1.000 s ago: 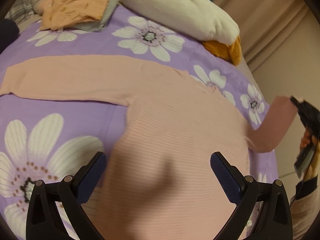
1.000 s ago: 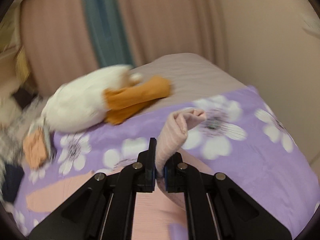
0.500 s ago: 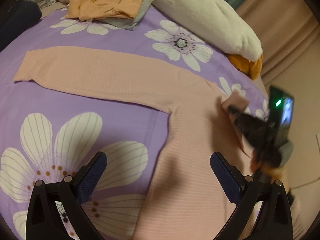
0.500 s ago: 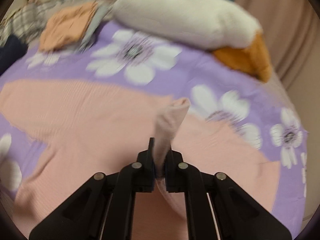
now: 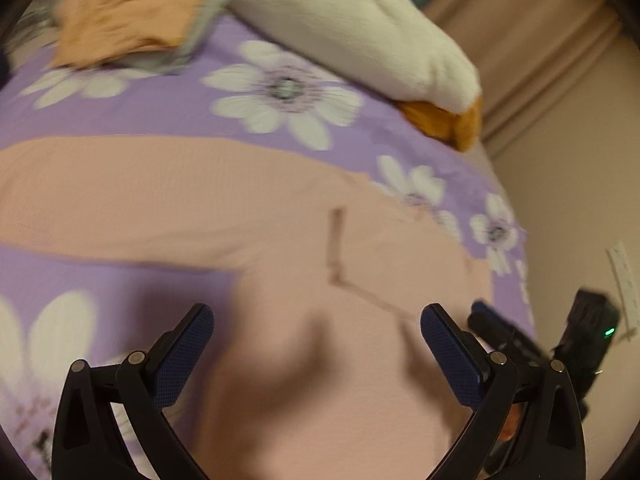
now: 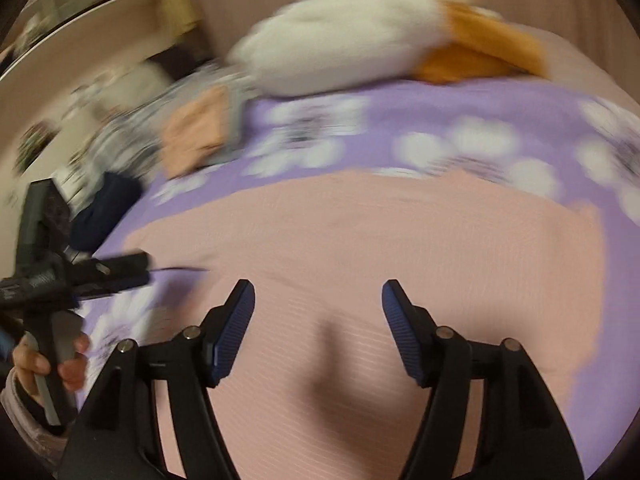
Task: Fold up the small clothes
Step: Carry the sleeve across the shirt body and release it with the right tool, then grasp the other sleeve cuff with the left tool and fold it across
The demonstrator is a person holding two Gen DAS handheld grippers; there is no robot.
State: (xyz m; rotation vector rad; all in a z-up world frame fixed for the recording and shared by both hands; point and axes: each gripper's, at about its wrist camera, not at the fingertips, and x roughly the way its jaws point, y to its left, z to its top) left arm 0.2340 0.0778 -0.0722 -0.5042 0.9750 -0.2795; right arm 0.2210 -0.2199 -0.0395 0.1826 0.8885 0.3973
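A pale pink long-sleeved top (image 5: 304, 360) lies flat on a purple flowered bedspread (image 5: 120, 280). Its right sleeve is folded over the body, with the fold edge (image 5: 336, 248) visible; its left sleeve (image 5: 120, 196) stretches out to the left. My left gripper (image 5: 316, 344) is open and empty just above the top's body. My right gripper (image 6: 318, 320) is open and empty above the same top (image 6: 360, 248). Each gripper also shows in the other's view: the right one (image 5: 504, 336) and the left one (image 6: 116, 268).
A white and orange plush pillow (image 5: 360, 28) lies at the head of the bed. A stack of folded orange and grey clothes (image 5: 128, 16) sits at the back left, and a dark garment (image 6: 108, 208) lies beside it. The wall and curtain (image 5: 560, 120) are at the right.
My right gripper carried the right sleeve over the top's body, let it go and opened, then drew back. My left gripper stayed open above the top.
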